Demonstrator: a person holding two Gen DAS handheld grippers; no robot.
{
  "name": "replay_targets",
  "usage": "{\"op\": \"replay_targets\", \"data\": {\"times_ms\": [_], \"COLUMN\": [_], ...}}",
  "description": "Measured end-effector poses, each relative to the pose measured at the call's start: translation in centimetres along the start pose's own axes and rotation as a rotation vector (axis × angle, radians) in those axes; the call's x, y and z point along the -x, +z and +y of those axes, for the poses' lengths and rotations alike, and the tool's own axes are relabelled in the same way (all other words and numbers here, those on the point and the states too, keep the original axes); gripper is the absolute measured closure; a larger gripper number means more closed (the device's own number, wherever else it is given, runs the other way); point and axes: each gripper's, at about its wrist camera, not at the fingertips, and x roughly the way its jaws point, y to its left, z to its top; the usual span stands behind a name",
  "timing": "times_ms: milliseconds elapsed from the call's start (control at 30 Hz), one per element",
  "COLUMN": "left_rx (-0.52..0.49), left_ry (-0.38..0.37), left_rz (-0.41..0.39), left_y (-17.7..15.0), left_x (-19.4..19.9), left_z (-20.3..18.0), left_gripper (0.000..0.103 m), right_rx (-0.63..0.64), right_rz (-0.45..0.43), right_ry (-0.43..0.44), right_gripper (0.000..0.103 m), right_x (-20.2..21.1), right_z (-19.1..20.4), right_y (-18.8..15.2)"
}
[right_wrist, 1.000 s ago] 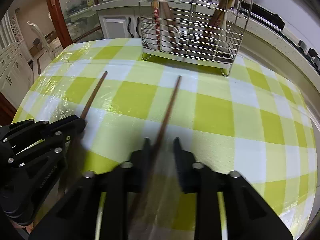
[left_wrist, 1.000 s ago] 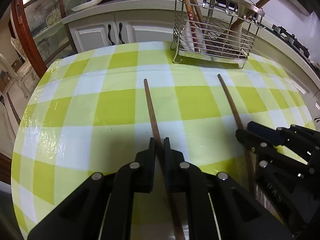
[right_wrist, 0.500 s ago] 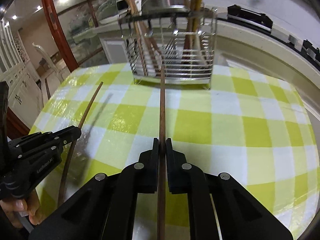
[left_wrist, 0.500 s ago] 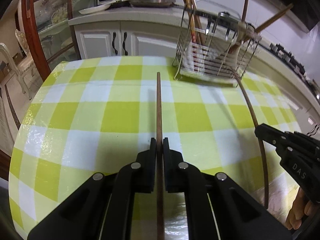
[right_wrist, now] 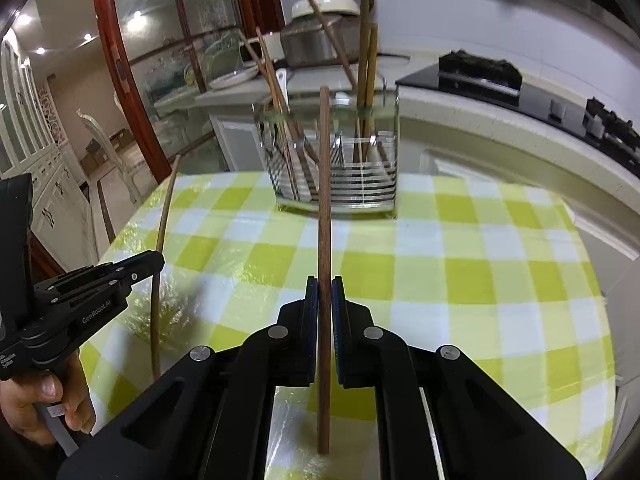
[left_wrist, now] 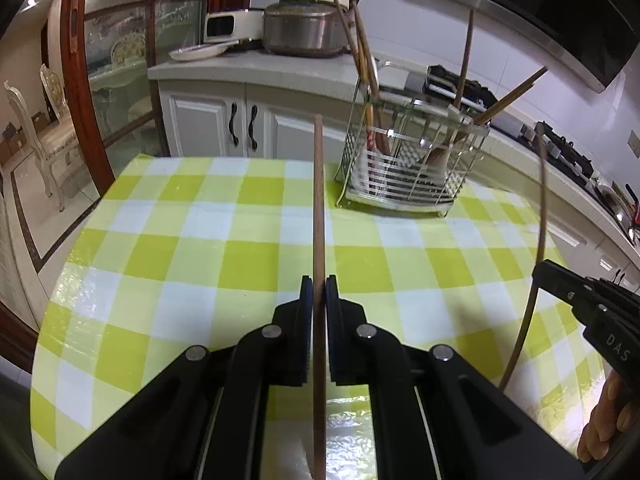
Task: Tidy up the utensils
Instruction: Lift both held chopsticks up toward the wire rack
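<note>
We are gripping one brown wooden chopstick in each gripper above the surface [left_wrist: 192, 240], which is wearing a yellow-and-white checked cloth. Our left gripper [left_wrist: 319, 284] is clenching its fingers [left_wrist: 306, 304] on the left chopstick [left_wrist: 319, 208], which is running straight up the middle of the left wrist view, its far tip showing against the white cabinet doors [left_wrist: 224, 128]. Our right gripper [right_wrist: 324, 284] is likewise pinching its fingers [right_wrist: 338, 308] on the right chopstick [right_wrist: 324, 200], whose far tip is overlapping the wire utensil rack [right_wrist: 360, 184] in the right wrist view. Both chopsticks are hanging clear of the cloth. The rack is standing at the far edge of the surface and is already carrying several chopsticks leaning at angles. In the left wrist view the right gripper is appearing at the right edge with its chopstick; in the right wrist view the left gripper is showing at the left, with a hand [right_wrist: 36, 400] wrapping its handle. A rice cooker [left_wrist: 308, 28] is sitting on the far counter.
</note>
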Motion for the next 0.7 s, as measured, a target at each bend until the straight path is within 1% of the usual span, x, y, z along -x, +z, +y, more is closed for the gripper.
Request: {"op": "replay_targets", "data": {"times_ms": [200, 433, 700], "left_rx": [-0.010, -0.019, -0.030], "left_ry": [-0.005, -0.040, -0.043], "left_rz": [-0.054, -0.140, -0.171], "left_y": [0.4, 0.7, 0.9], "left_x": [2.2, 4.3, 5.0], "left_z": [-0.6, -1.0, -1.7], "left_gripper": [0.096, 0.096, 0.096], "right_rx": [0.008, 0.020, 0.021], "right_rz": [-0.046, -0.084, -0.108], "right_ry": [-0.021, -0.053, -0.061], "right_gripper": [0.094, 0.094, 0.094], "right_x": [1.9, 3.1, 3.8], "right_z": [-0.2, -0.4, -0.8], "right_y": [0.2, 0.2, 0.5]}}
